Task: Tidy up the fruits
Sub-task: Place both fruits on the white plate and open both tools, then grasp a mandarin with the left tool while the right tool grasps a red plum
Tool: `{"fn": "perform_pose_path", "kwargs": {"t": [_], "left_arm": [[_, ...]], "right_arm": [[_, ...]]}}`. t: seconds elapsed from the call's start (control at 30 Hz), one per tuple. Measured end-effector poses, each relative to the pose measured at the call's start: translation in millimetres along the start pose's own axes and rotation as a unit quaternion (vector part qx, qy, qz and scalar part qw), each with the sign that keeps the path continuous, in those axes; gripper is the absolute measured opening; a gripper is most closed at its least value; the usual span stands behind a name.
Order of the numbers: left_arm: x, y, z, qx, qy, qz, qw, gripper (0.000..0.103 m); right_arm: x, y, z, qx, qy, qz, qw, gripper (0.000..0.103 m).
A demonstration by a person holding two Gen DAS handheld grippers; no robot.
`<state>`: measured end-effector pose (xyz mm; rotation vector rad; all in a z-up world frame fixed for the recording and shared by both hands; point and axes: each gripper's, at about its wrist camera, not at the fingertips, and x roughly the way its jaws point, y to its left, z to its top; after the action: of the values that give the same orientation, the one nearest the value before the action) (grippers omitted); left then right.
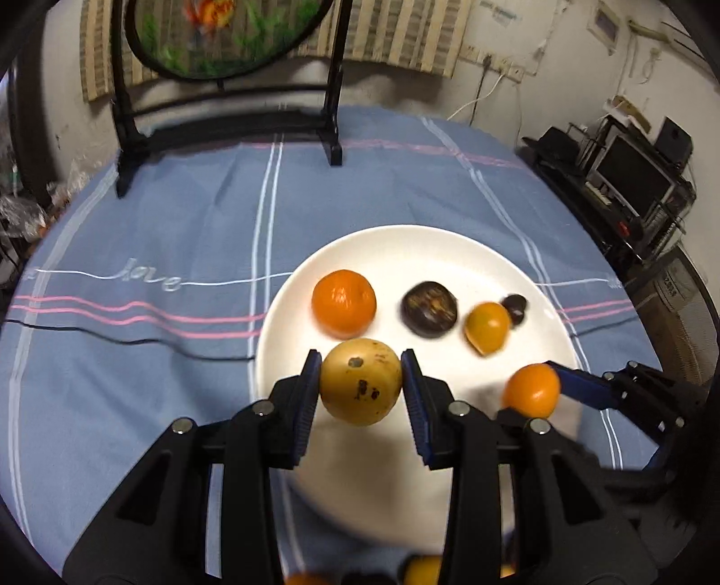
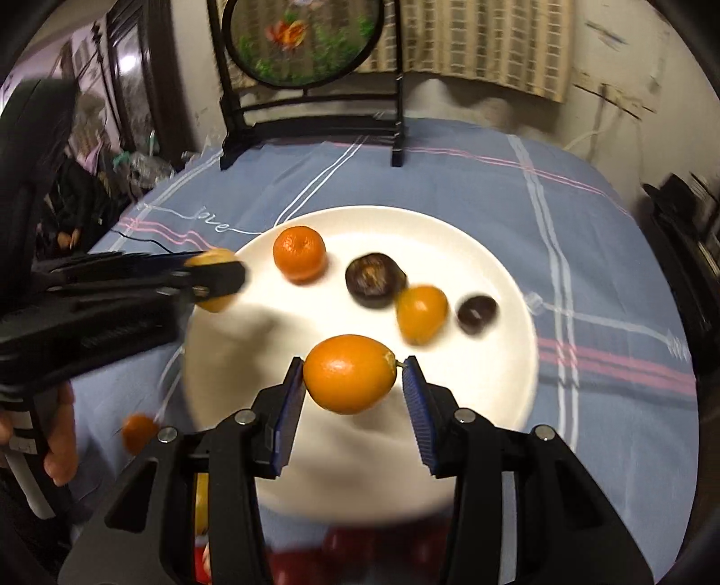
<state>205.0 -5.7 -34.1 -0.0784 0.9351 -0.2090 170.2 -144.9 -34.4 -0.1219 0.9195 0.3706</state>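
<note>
- Centrally, a white plate [image 1: 405, 243] lies on a round worktop under a blue striped cloth [image 1: 180, 216]; in the left wrist view, bare cloth fills the left half of the frame, out to the curved worktop edge.
- At the top of both frames, a black stand with a round painted screen [image 2: 306, 40] sits at the far edge of the worktop, well apart from the plate.
- On the plate, in a loose row across mid-frame, lie an orange mandarin [image 1: 343, 303], a dark round fruit [image 1: 429, 308], a small orange fruit [image 1: 487, 327] and a smaller dark fruit [image 1: 515, 308]; the plate's far half is bare.
- The left tongs [image 1: 360, 382], low in the frame of the left wrist view, are closed on a yellow spotted fruit [image 1: 360, 381], both pads pressing its sides, above the plate's near part.
- The right tongs [image 2: 353, 375], low in the frame of the right wrist view, grip an orange kumquat [image 2: 350, 373] between their blue pads, above the plate's near part.
- Only the right wrist view shows a hand [image 2: 60, 432] at lower left of the frame holding the left tongs' handle, a small orange fruit [image 2: 137, 432] on the cloth just left of the plate, and blurred red fruit [image 2: 355, 549] at the bottom edge.
- Only the left wrist view shows shelving with electronics [image 1: 630, 180] at right of the frame, beyond the worktop.
</note>
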Motion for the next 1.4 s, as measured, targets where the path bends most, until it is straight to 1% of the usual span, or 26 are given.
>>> {"fn": "perform_pose_path", "kwargs": {"t": [0.07,0.13,0.3,0.33,0.37,0.4,0.43,0.5,0.57,0.67,0.73,0.8,0.87,0.9,1.0,1.1,1.17,1.23,1.4], "left_arm": [[18,4,9,-0.011,0.015,-0.003,0.9998,0.037],[25,6,12,-0.014,0.018,-0.002,0.9997,0.037],[38,10,20,-0.017,0.024,0.001,0.9996,0.038],[37,10,22,-0.019,0.02,-0.001,0.9996,0.044],[32,10,23,-0.02,0.009,-0.003,0.9997,0.059],[27,10,24,-0.021,-0.001,-0.002,0.9998,0.063],[19,10,23,-0.02,-0.012,0.002,0.9997,0.064],[4,9,23,-0.015,-0.024,0.005,0.9996,0.064],[-12,9,18,-0.02,-0.032,-0.004,0.9993,0.064],[-42,7,0,-0.009,-0.048,-0.015,0.9987,0.064],[-62,3,-26,0.017,-0.062,-0.006,0.9979,0.064],[-73,2,-49,0.03,-0.066,0.003,0.9973,0.065],[-82,2,-74,0.035,-0.069,0.006,0.997,0.068],[-86,3,-90,0.035,-0.07,0.012,0.9969,0.069],[-91,6,-116,0.025,-0.061,0.011,0.9978,0.073],[-95,12,-130,0.015,-0.049,0.006,0.9987,0.073],[-98,15,-135,0.012,-0.051,0.013,0.9985,0.075],[-102,19,-140,0.005,-0.052,0.01,0.9986,0.076],[-108,24,-149,0.003,-0.051,0.014,0.9986,0.078]], "right_arm": [[14,0,6,-0.008,0.011,-0.004,1.0,0.044],[24,-2,12,-0.009,0.02,0.001,1.0,0.044],[38,-3,20,-0.012,0.026,0.001,1.0,0.045],[39,-2,22,-0.013,0.021,0.001,1.0,0.046],[36,-1,22,-0.015,0.008,-0.005,1.0,0.05],[34,1,22,-0.017,0.0,-0.012,1.0,0.06],[30,1,22,-0.021,-0.007,-0.019,1.0,0.064],[18,3,21,-0.028,-0.016,-0.028,0.999,0.064],[4,3,18,-0.028,-0.018,-0.037,0.999,0.064],[-23,-3,3,-0.008,-0.016,-0.042,0.999,0.064],[-42,-9,-17,0.024,-0.015,-0.042,0.999,0.065],[-60,-15,-43,0.06,-0.021,-0.033,0.997,0.066],[-74,-18,-70,0.094,-0.026,-0.035,0.995,0.066],[-77,-18,-79,0.103,-0.026,-0.036,0.994,0.066],[-87,-23,-104,0.134,-0.016,-0.038,0.99,0.066],[-95,-28,-113,0.144,-0.018,-0.047,0.988,0.066],[-100,-32,-116,0.153,-0.023,-0.049,0.987,0.066],[-103,-36,-121,0.165,-0.027,-0.049,0.985,0.066],[-98,-37,-129,0.171,-0.021,-0.053,0.984,0.066]]}}
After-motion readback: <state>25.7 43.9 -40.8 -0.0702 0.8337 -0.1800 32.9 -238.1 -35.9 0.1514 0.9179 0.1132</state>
